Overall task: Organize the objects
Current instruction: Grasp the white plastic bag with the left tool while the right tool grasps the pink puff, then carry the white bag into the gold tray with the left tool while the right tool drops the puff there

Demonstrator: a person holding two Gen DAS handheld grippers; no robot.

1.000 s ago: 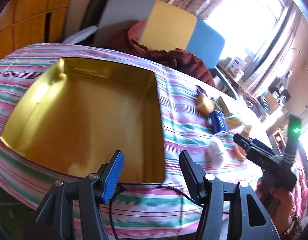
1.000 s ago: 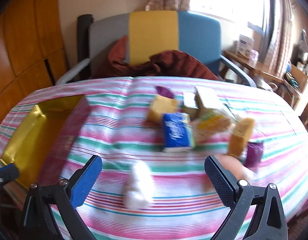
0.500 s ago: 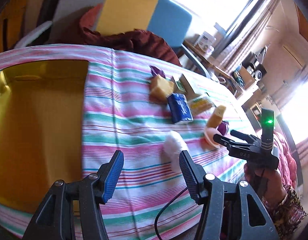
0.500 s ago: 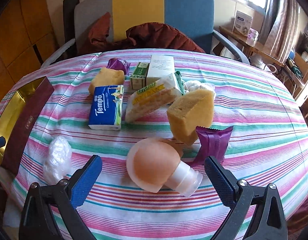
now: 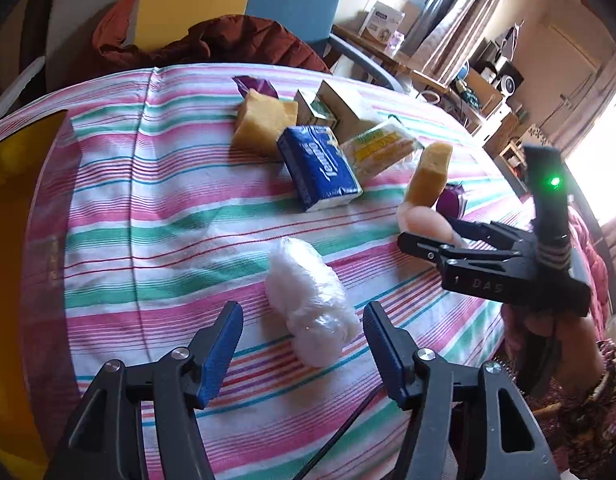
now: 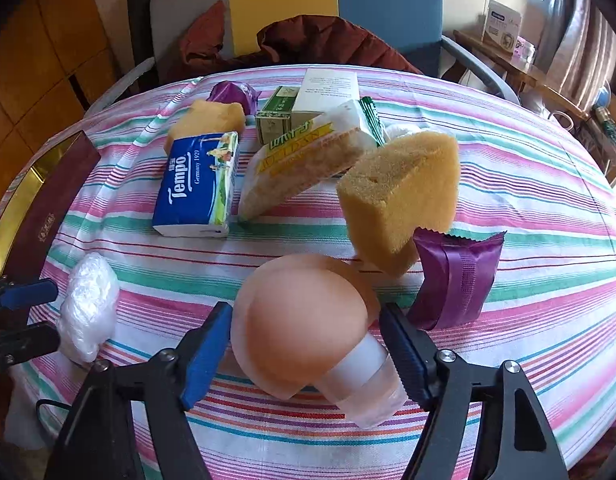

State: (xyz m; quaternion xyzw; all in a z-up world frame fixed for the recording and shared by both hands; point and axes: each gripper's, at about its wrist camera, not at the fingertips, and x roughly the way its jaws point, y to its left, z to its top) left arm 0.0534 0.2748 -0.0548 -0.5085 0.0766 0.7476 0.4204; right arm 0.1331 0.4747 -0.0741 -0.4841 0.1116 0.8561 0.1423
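My left gripper is open around a white crumpled plastic bundle on the striped tablecloth, its fingers on either side, apart from it. My right gripper is open, its fingers close on both sides of a peach mushroom-shaped toy with a clear stem; it also shows in the left wrist view. Beyond lie a blue Tempo tissue pack, two yellow sponges, a snack packet and a purple wrapper.
A gold tin box with a dark red side stands at the table's left. Small cartons sit at the back. A chair with a dark red jacket stands behind the table. The table edge is near me.
My left gripper swung right from the gold box to the white bundle. My right gripper moved forward to the mushroom toy and narrowed around it.
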